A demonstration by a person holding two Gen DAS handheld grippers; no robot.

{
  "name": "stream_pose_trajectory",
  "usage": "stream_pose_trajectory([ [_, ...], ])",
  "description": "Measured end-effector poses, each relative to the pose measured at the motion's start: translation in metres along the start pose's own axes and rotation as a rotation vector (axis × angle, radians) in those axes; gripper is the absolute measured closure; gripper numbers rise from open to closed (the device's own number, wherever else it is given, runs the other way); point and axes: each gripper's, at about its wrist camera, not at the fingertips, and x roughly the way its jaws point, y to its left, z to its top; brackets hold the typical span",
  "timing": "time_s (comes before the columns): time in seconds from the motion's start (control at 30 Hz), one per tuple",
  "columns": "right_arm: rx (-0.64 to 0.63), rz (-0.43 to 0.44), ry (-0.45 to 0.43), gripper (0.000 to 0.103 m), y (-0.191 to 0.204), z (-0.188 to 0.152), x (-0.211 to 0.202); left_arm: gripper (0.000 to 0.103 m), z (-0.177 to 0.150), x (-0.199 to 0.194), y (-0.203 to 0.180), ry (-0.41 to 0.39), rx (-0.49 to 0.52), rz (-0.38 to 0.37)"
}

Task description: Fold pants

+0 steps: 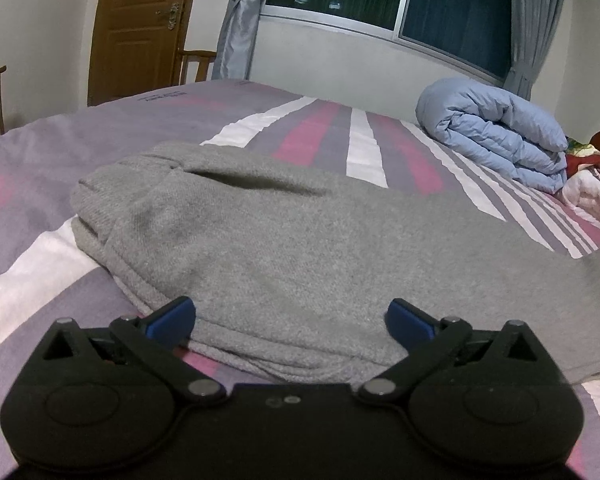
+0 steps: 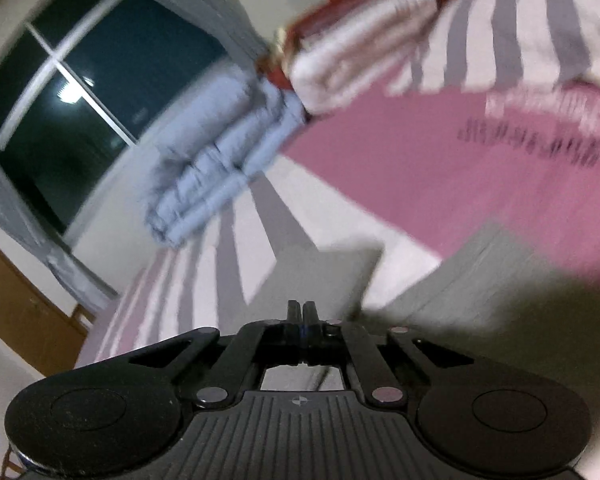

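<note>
Grey sweatpants (image 1: 300, 248) lie flat on the striped bed, waistband to the left, legs running off to the right. My left gripper (image 1: 290, 320) is open, its blue pads just above the near edge of the pants, touching nothing that I can see. In the blurred right wrist view, my right gripper (image 2: 303, 312) has its fingers pressed together; grey pants fabric (image 2: 440, 296) lies right in front of it and to its right, raised off the bed. Whether cloth is pinched between the fingers is hidden.
The bed cover (image 1: 40, 184) is purple, pink and white striped. A rolled light-blue duvet (image 1: 496, 132) lies at the far right, with a folded white and red blanket (image 2: 352, 56) beside it. Wooden chairs (image 1: 196, 64) and a door (image 1: 140, 28) stand beyond the bed.
</note>
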Motion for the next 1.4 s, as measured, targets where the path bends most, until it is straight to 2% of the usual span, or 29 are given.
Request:
stream_pose_trajectory([
  [0.07,-0.01,0.013,0.039,0.102,-0.002,-0.003,-0.01,0.007,-0.001,-0.001,0.0,-0.004,0.0,-0.001],
  [0.13,0.032,0.031,0.081,0.101,-0.008,-0.006,-0.006,0.007,-0.002,-0.001,0.001,-0.008,-0.004,-0.002],
  [0.2,0.069,0.016,0.089,0.076,-0.011,-0.01,0.0,0.007,-0.001,-0.002,0.001,-0.009,-0.008,-0.001],
  [0.23,0.074,0.019,0.084,0.043,-0.01,-0.015,0.004,0.006,-0.001,-0.002,0.001,-0.012,-0.013,0.002],
  [0.27,0.083,0.023,0.081,0.037,-0.009,-0.015,0.008,0.007,-0.001,-0.003,0.001,-0.013,-0.017,0.005],
  [0.4,0.144,0.052,0.148,0.037,-0.009,-0.031,0.037,0.009,0.002,-0.003,0.0,-0.02,-0.026,0.035],
  [0.43,0.136,0.045,0.159,0.041,-0.007,-0.033,0.045,0.011,0.003,-0.005,0.0,-0.033,-0.032,0.051],
  [0.47,0.129,0.043,0.164,0.049,-0.006,-0.034,0.051,0.011,0.005,-0.007,0.001,-0.047,-0.04,0.066],
  [0.53,0.142,0.052,0.17,0.056,-0.006,-0.035,0.062,0.011,0.007,-0.008,0.006,-0.071,-0.066,0.117],
  [0.6,0.137,0.03,0.177,0.068,-0.007,-0.032,0.071,0.01,0.008,-0.005,0.013,-0.056,-0.104,0.135],
  [0.63,0.138,0.017,0.186,0.079,-0.008,-0.031,0.075,0.009,0.007,0.001,0.019,-0.019,-0.139,0.13],
  [0.67,0.139,0.007,0.193,0.096,-0.01,-0.029,0.078,0.008,0.006,0.007,0.023,0.01,-0.166,0.115],
  [0.7,0.128,0.002,0.189,0.098,-0.009,-0.027,0.077,0.008,0.006,0.008,0.026,0.012,-0.177,0.105],
  [0.87,-0.003,0.051,0.078,0.098,0.018,-0.022,0.026,0.007,0.006,0.007,0.026,0.01,-0.177,0.099],
  [0.97,0.002,0.047,0.02,0.098,0.021,-0.031,-0.017,0.007,0.004,0.006,0.028,0.007,-0.18,0.093],
  [1.07,0.052,-0.041,0.031,0.097,-0.004,-0.051,-0.035,0.007,0.004,0.008,0.03,0.006,-0.183,0.087],
  [1.13,0.136,-0.073,0.104,0.097,-0.032,-0.065,-0.023,0.007,0.003,0.007,0.03,0.005,-0.182,0.085],
  [1.17,0.217,-0.038,0.13,0.097,-0.048,-0.069,-0.019,0.007,0.002,0.006,0.03,0.005,-0.181,0.084],
  [1.2,0.262,-0.007,0.108,0.097,-0.055,-0.068,-0.023,0.007,0.002,0.006,0.031,0.004,-0.181,0.082],
  [1.23,0.275,-0.003,0.069,0.095,-0.057,-0.065,-0.03,0.007,0.002,0.005,0.031,0.004,-0.182,0.079],
  [1.27,0.272,-0.005,0.024,0.082,-0.057,-0.063,-0.038,0.007,0.002,0.005,0.031,0.004,-0.183,0.077],
  [1.3,0.278,-0.003,-0.01,0.074,-0.058,-0.061,-0.043,0.007,0.002,0.005,0.031,0.004,-0.183,0.078],
  [1.33,0.293,-0.007,-0.035,0.059,-0.061,-0.058,-0.047,0.007,0.002,0.005,0.031,0.004,-0.182,0.08],
  [1.4,0.338,-0.045,-0.044,0.056,-0.069,-0.05,-0.047,0.007,0.002,0.005,0.03,0.006,-0.177,0.084],
])
